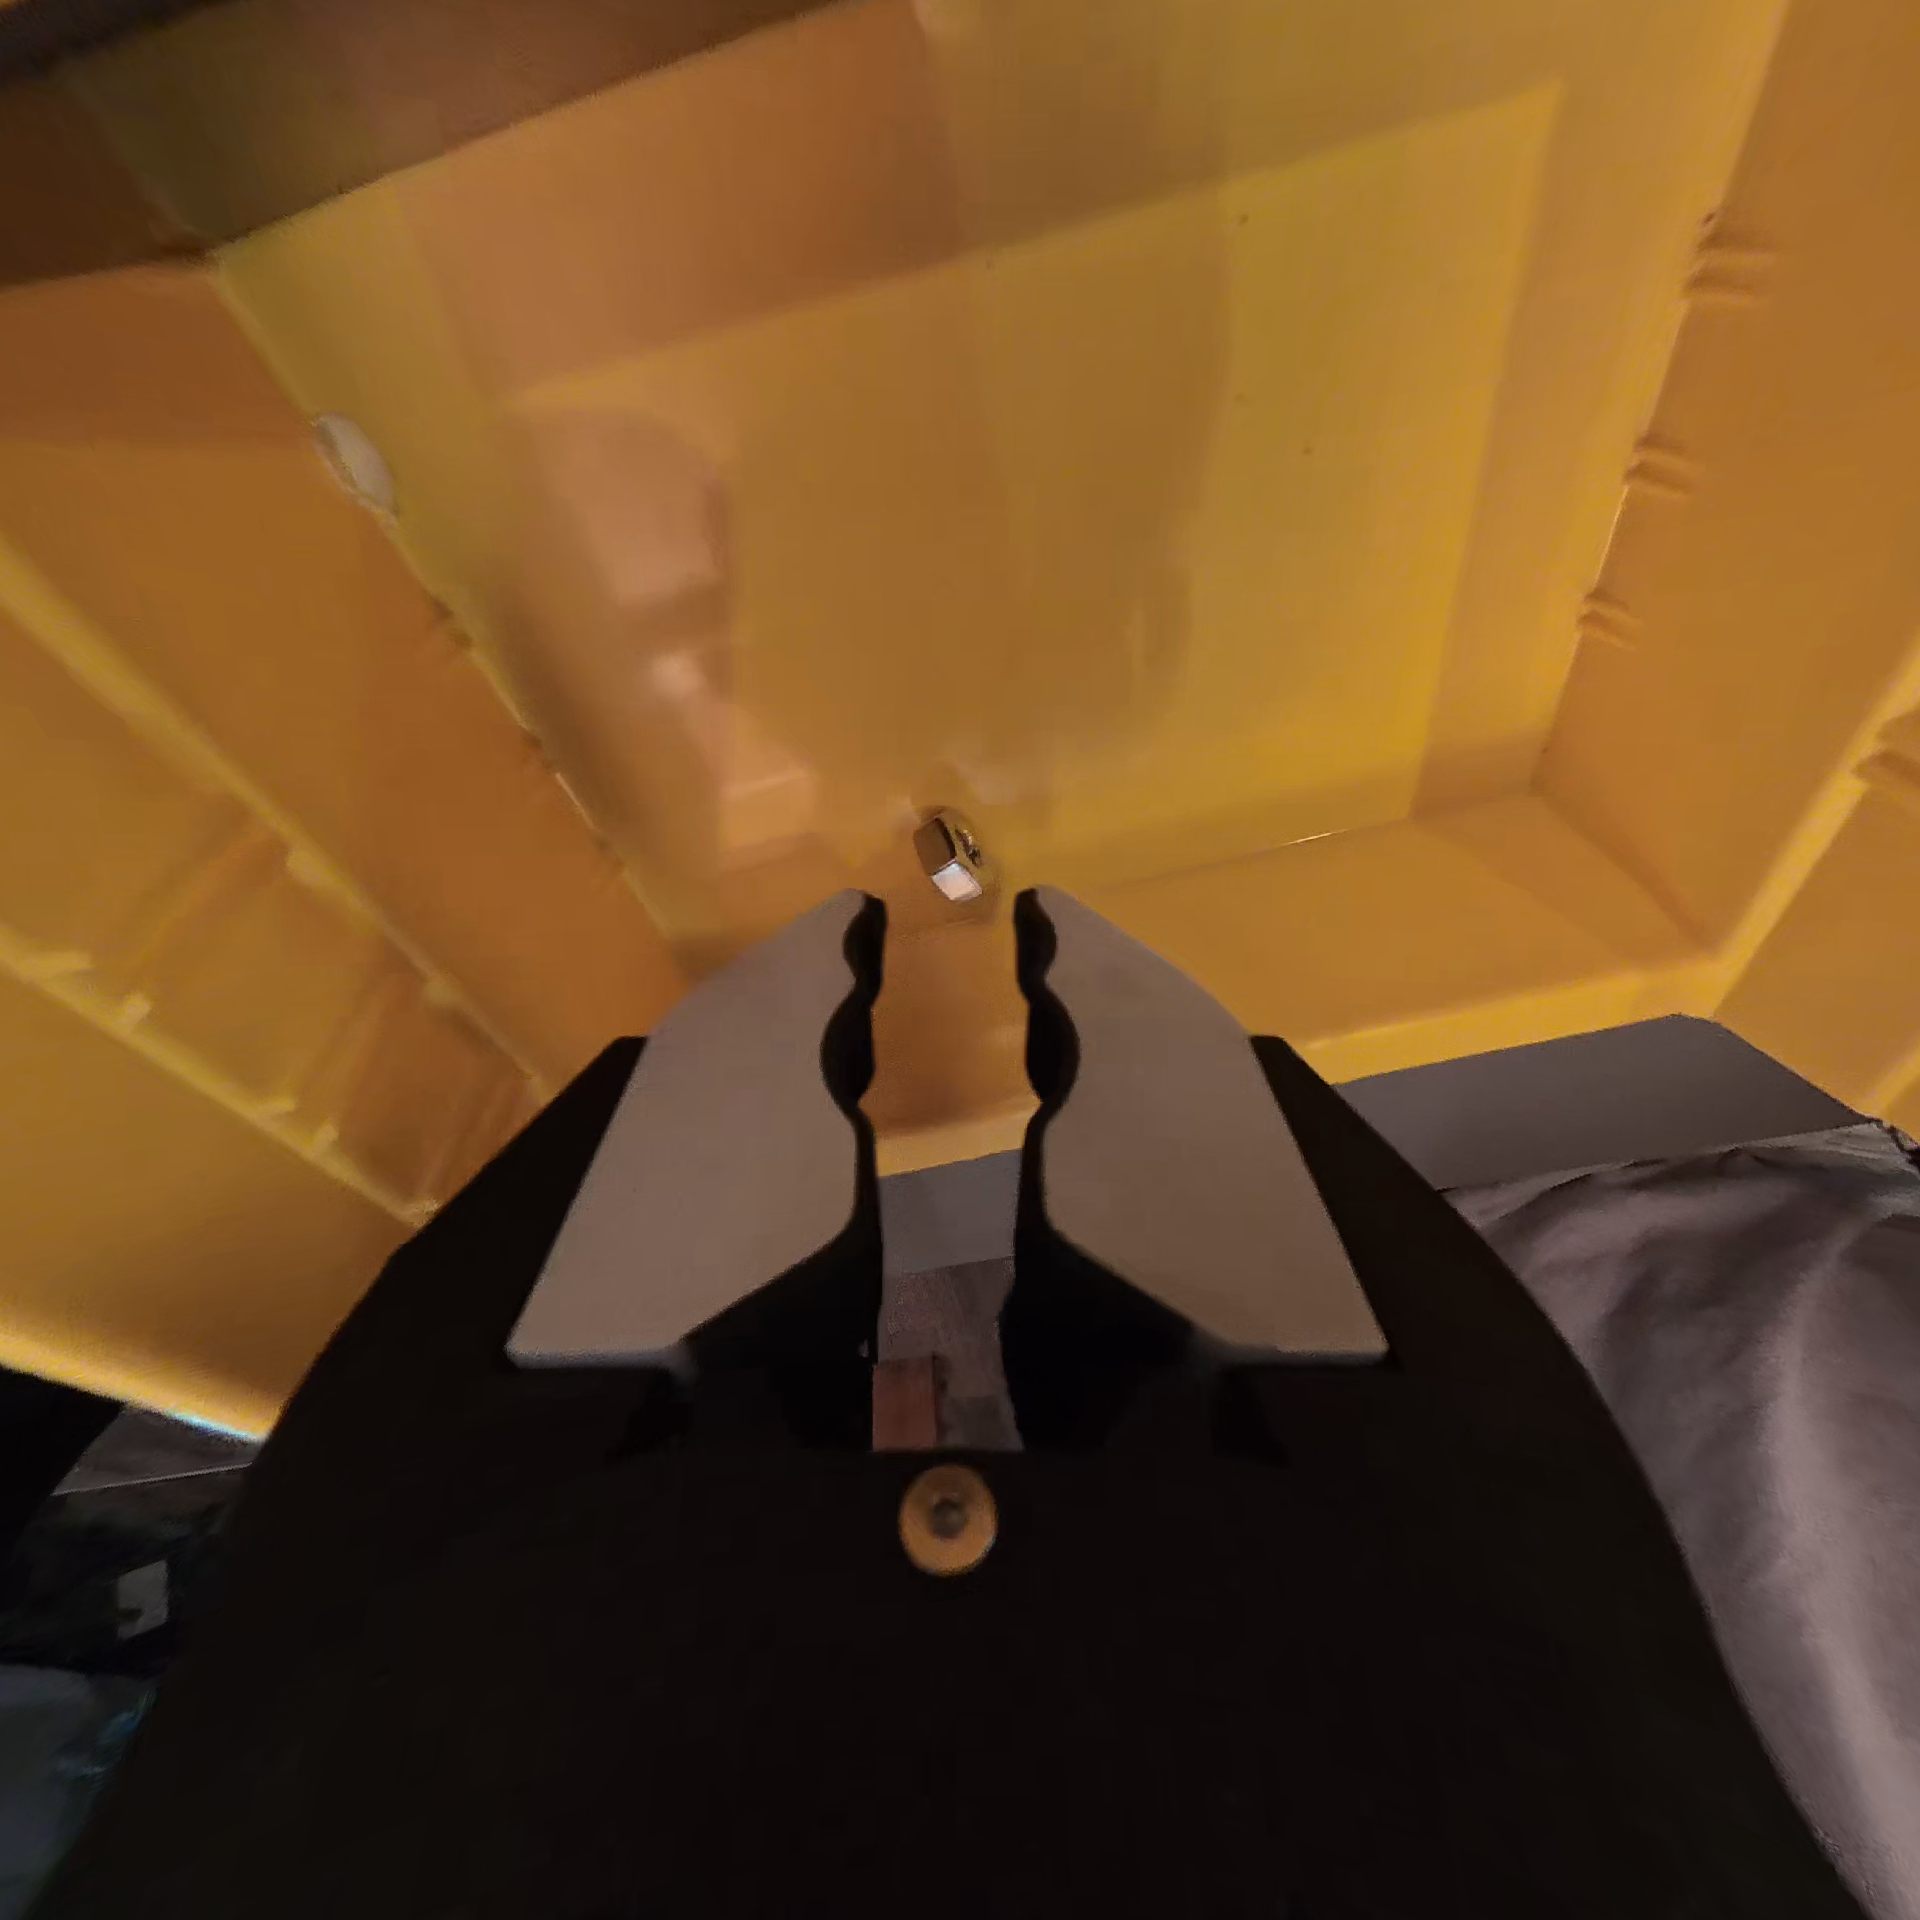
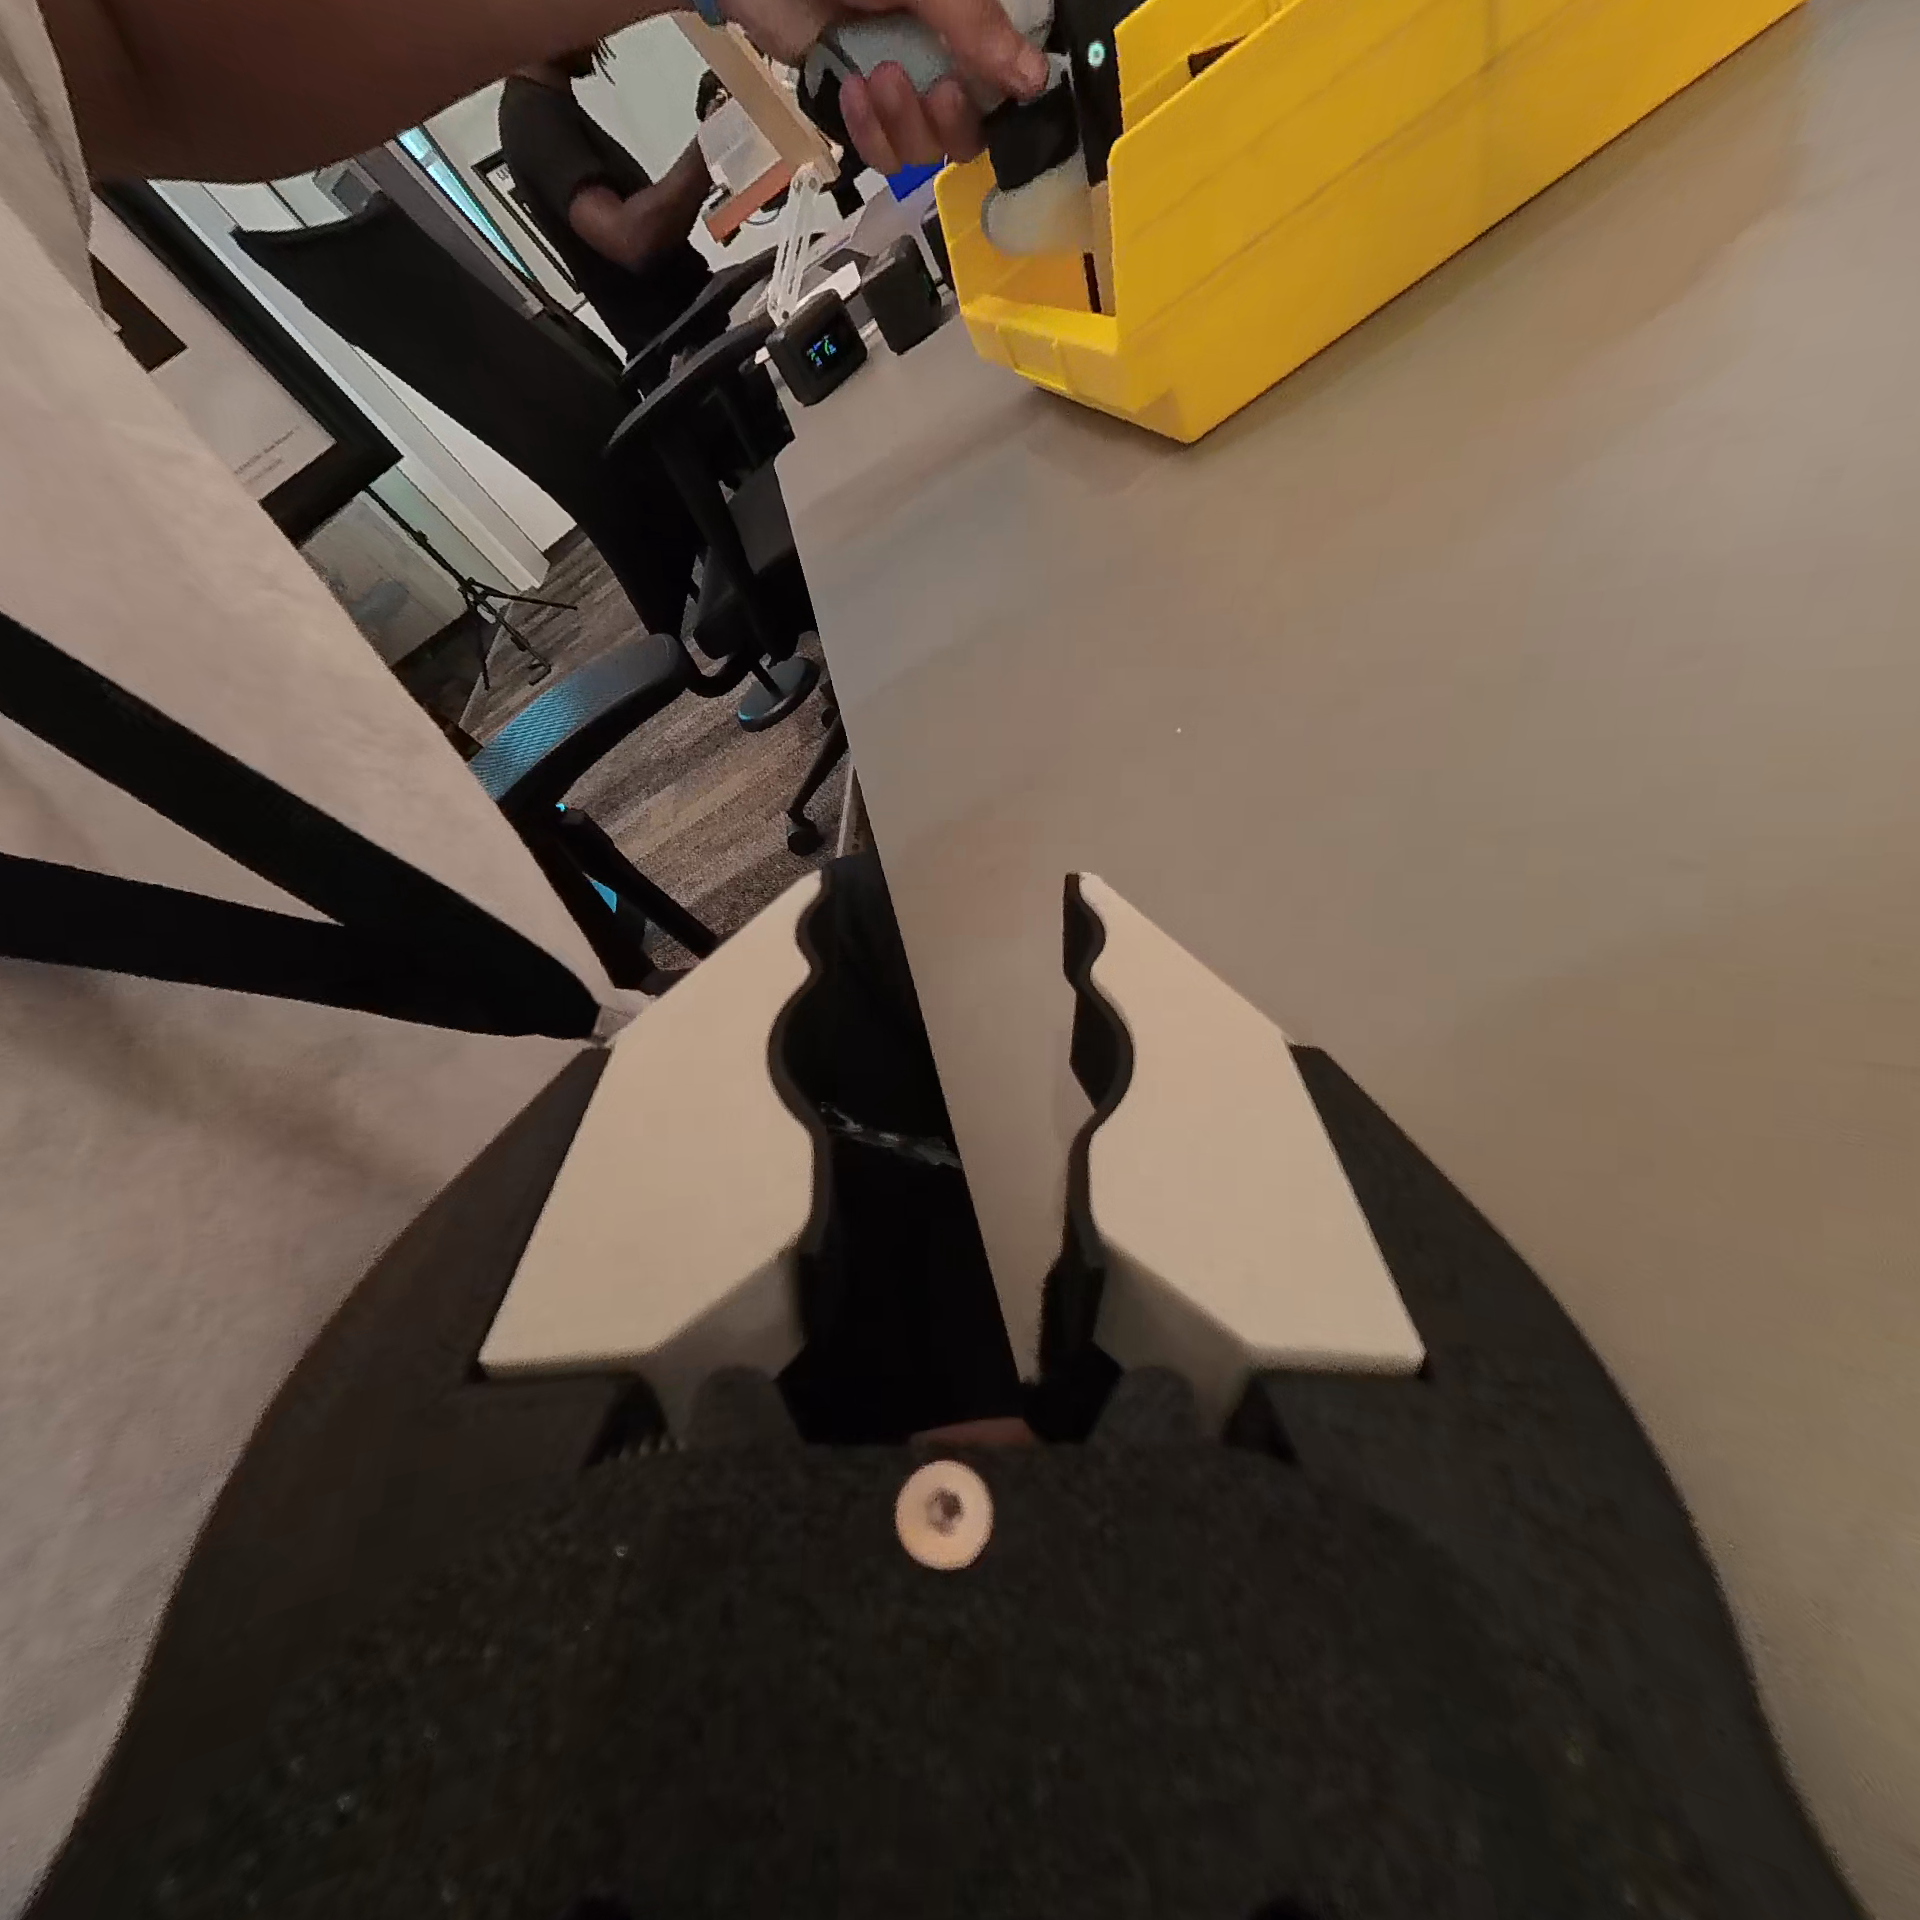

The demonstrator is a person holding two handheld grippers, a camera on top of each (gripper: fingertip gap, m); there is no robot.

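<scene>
A small silver metal hex nut (image 1: pixel 951 868) lies on the floor of a yellow plastic bin (image 1: pixel 1195 499), just beyond the tips of the left gripper (image 1: pixel 948 906). Its jaws stand a little apart and hold nothing. The right gripper (image 2: pixel 943 894) hovers over the near edge of the grey table (image 2: pixel 1403 727), well apart from the bin, its jaws open and empty.

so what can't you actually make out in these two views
- Left wrist view: the yellow bin is motion-blurred; a pale round spot on its wall cannot be identified.
- Left wrist view: the small metal nut lies just past the left gripper; contact cannot be told.
- Right wrist view: the bin's contents are hidden by its walls.
- Right wrist view: the right gripper is open, empty.
</scene>
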